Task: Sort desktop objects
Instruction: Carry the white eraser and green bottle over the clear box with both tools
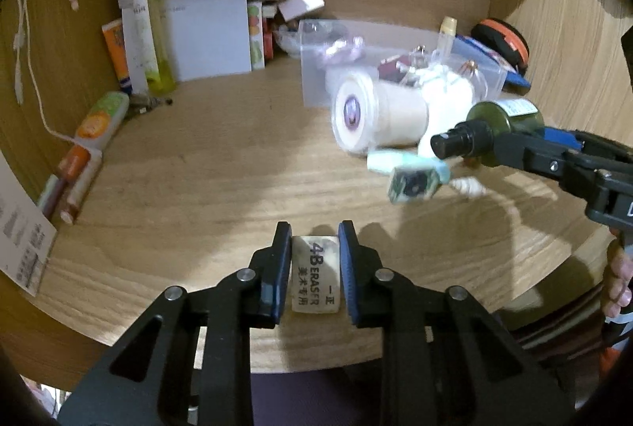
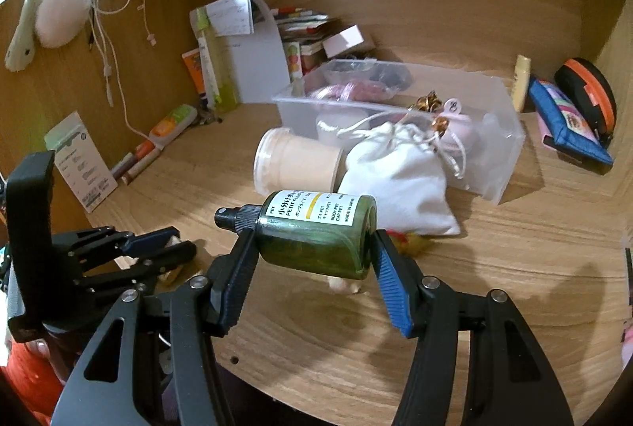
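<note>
My left gripper (image 1: 315, 234) is shut on a white 4B eraser (image 1: 315, 277) just above the wooden desk's near edge. My right gripper (image 2: 312, 240) is shut on a green pump bottle (image 2: 314, 230) with a black cap, held sideways above the desk; the bottle also shows in the left wrist view (image 1: 500, 127). A clear plastic bin (image 2: 494, 133) holds small items behind a white drawstring pouch (image 2: 399, 180) and a round cream tub (image 2: 294, 161) lying on its side. A small mint-green object (image 1: 411, 177) is blurred in the air below the bottle.
Papers and a folder (image 1: 209, 34) stand at the back left with a yellow-green bottle (image 1: 152, 42). Tubes and markers (image 1: 79, 165) line the left wall. A blue pouch (image 2: 569, 125) and an orange-black case (image 2: 589, 93) lie at the right. Cables hang on the left wall.
</note>
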